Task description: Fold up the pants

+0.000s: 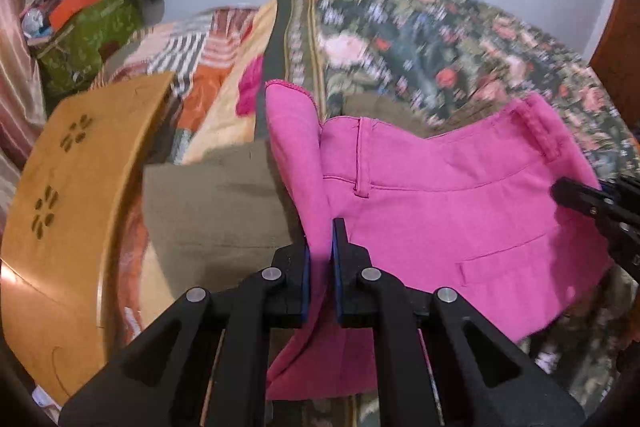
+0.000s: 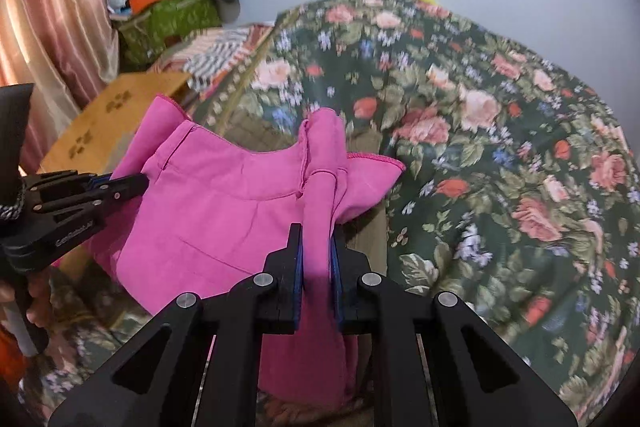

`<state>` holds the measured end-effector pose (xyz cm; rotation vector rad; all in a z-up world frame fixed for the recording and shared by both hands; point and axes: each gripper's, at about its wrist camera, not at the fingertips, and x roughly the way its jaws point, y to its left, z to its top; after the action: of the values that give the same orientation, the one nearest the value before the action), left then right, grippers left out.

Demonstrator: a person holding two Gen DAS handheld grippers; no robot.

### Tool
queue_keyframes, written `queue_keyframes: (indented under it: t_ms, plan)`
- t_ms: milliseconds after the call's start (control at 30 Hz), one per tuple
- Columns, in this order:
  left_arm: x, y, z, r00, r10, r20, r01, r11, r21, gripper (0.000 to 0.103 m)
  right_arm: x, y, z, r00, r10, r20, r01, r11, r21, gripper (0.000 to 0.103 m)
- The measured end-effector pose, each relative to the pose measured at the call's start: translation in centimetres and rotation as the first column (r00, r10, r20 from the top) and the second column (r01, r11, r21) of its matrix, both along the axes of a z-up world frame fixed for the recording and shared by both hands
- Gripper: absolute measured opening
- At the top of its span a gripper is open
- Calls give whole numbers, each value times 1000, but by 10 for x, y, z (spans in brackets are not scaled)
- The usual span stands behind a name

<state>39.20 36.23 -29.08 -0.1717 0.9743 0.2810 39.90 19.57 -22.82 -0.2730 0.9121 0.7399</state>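
Note:
Pink pants (image 1: 440,211) hang in the air between my two grippers, waistband up, above a floral bed cover (image 1: 420,39). My left gripper (image 1: 320,251) is shut on the left end of the waistband, with pink fabric bunched between its fingers. My right gripper (image 2: 316,251) is shut on the other end of the waistband; the pants (image 2: 224,211) spread to its left. The right gripper also shows at the right edge of the left wrist view (image 1: 560,193), and the left gripper at the left of the right wrist view (image 2: 140,183). The legs hang below, mostly hidden.
A wooden board with flower cut-outs (image 1: 68,211) stands at the left. An olive cloth (image 1: 216,211) lies on the bed under the pants. A pile of bags and boxes (image 1: 88,15) sits in the far left corner by a pink curtain (image 2: 52,19).

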Motion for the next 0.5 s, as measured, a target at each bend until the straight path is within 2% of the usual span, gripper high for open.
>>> queue_keyframes:
  t_ms: [100,233,367,500]
  plan:
    - [0,5,-9,1000,4,-8,-4,1000,-13,11,4,-3,-6,1000,5,-27,-5,1000,0,12]
    - [-8,9,-8,1000,17,-23,-17,1000,4,21,-1,-13,-4,1000,-4,-28,3,1000,-20,13]
    - [-24,19,-12,996,61,-71,-55,996,75,21,-1,-25,-5,999,-21,-37,20,999,-44,16]
    - [-45,29,-11,991,88,-97,-82,995,65,21,-8,-41,3,998,-45,-33,43,997,-57,19]
